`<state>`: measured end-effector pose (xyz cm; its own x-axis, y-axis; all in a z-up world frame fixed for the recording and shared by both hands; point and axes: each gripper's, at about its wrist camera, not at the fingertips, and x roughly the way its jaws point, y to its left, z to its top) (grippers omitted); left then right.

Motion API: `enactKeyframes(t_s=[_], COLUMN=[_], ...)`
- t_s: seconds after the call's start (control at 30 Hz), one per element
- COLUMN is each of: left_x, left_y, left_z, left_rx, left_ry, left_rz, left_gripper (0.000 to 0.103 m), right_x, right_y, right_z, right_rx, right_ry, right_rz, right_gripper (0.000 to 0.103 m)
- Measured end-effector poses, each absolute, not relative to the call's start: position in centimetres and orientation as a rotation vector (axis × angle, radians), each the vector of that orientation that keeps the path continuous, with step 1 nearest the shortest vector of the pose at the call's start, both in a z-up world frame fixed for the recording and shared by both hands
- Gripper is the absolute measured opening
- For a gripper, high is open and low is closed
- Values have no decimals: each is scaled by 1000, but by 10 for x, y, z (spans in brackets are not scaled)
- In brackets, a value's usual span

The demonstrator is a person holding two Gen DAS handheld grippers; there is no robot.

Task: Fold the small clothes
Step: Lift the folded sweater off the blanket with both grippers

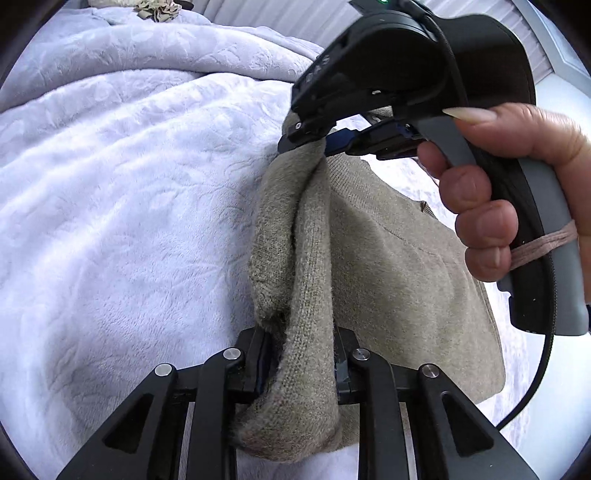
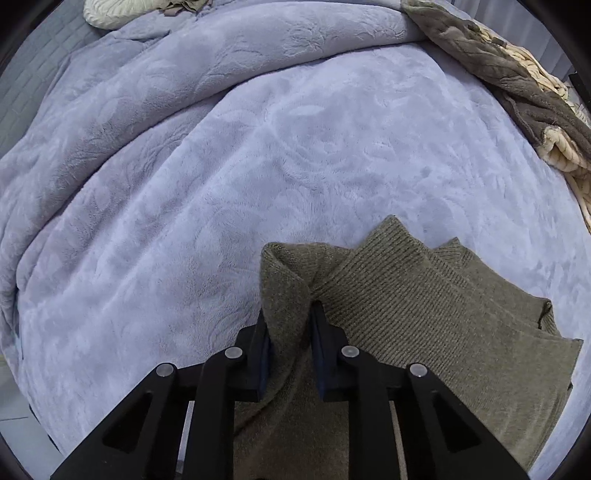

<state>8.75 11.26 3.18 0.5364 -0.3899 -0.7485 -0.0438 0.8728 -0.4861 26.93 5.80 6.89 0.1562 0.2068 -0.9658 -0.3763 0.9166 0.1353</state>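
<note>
A small olive-beige knit garment (image 1: 388, 258) lies partly folded on a pale lilac fleece blanket (image 1: 129, 203). My left gripper (image 1: 301, 354) is shut on a rolled edge of the garment, which bulges out between its fingers. Further along the same edge, my right gripper (image 1: 321, 142) pinches the knit; a hand (image 1: 495, 192) squeezes its grey trigger handle. In the right wrist view the right gripper (image 2: 290, 332) is shut on a bunched fold of the garment (image 2: 424, 314), whose ribbed corners fan out to the right on the blanket (image 2: 258, 147).
A brown and cream chunky knit throw (image 2: 524, 92) lies at the blanket's far right edge. A cream cushion (image 2: 118, 13) and crumpled beige cloth (image 1: 159, 9) sit at the far end. A black cable (image 1: 535, 384) hangs from the right gripper's handle.
</note>
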Motion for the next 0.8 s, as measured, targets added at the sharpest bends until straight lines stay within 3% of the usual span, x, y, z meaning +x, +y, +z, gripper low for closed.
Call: enactKeyframes(t_s=[0.8], left_x=[85], left_y=[37], left_z=[101], left_rx=[-235], left_ry=[1045], left_rz=[-135], left_gripper=[23], right_x=[270], right_y=[-15], right_z=[131], right_rx=[10], right_ry=[1256], right_rz=[540], right_gripper=[19])
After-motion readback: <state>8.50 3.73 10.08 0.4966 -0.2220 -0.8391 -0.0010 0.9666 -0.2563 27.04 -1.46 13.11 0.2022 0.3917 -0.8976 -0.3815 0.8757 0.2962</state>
